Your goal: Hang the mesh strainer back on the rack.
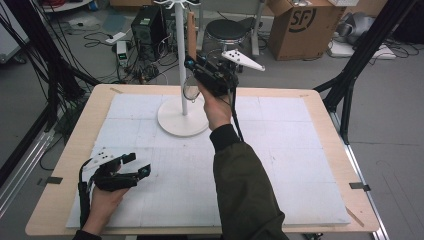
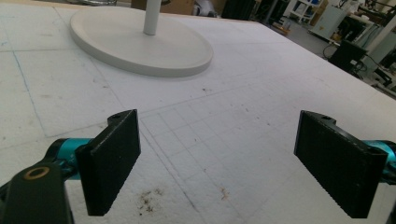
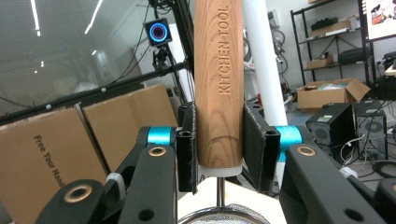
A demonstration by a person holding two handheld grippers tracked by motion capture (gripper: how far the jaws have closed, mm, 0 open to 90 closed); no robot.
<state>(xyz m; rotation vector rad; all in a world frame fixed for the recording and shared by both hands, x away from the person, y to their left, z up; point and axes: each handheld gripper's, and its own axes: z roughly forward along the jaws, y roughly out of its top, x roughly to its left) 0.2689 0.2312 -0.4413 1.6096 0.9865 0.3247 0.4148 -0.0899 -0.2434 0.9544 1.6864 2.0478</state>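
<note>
R gripper [image 3: 219, 151]: I see both pads clamped on the handle [image 3: 218, 79], one pad per side, near its lower end. In high view it's up off the table, beside the pole [image 1: 180, 55], R hand [image 1: 216, 107] under it.
Handle: wood, upright, stamped "KITCHEN TOOL", lettering running up the grain. White collar at the bottom, thin metal stem below that.
Strainer [image 1: 190, 90]: hangs below the R gripper, close to the pole, above the stand base [image 1: 182, 120]. R gripper view shows the top of its mesh rim [image 3: 224, 214] at frame bottom. Can't tell if the rim touches the pole.
Stand: white, round base on the mat [image 1: 280, 165], far-centre; pole rises from the base centre. Hooks at top, partly cut off by frame edge.
L gripper [image 2: 217, 163]: I read it wide open, nothing btwn the pads. Sits low over the mat, near-left corner of the table [image 1: 65, 165], L hand [image 1: 107, 192] gripping its body. Well apart from stand and strainer.
L gripper view: stand base ahead, pole foot in centre of it; mat has faint grid lines and a few dark specks.
Mat: white, covers most of the tabletop, wood border showing all round.
</note>
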